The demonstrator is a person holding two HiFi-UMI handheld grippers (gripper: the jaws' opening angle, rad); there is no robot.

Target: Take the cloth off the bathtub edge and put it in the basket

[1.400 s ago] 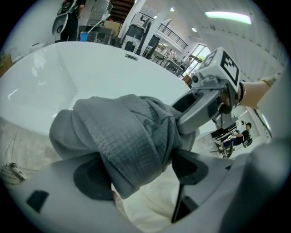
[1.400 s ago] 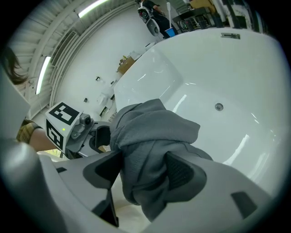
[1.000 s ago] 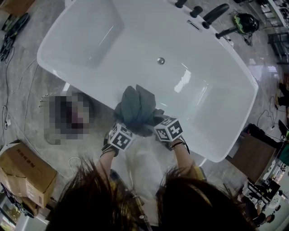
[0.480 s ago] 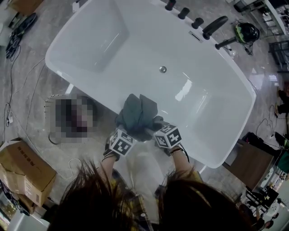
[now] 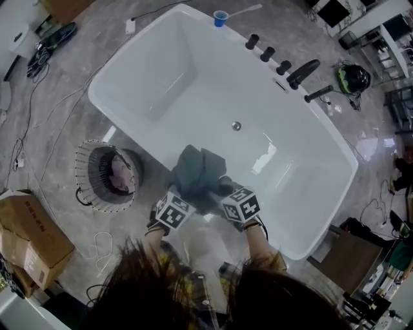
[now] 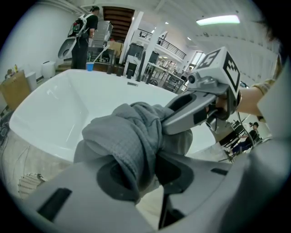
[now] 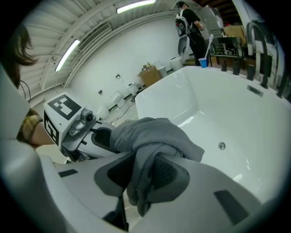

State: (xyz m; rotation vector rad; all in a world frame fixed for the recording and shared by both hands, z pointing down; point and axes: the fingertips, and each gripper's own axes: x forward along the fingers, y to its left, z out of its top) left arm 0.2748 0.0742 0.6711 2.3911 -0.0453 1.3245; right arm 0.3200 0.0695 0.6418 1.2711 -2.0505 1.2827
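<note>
Glossy white bathtub: left gripper and right gripper, jaws just closed, clamp crumpled grey waffle-textured cloth over near rim.

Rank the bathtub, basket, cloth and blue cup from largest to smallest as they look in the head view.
1. bathtub
2. basket and cloth: about alike. The cloth is held nearer the camera, so I leave these two unranked.
3. blue cup

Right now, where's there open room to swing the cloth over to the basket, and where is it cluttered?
Free: the floor strip between tub and basket, and the bare basin beyond the cloth. Crowded: the tub's far rim with cup and taps; the floor left of the basket with cables and a box.
</note>
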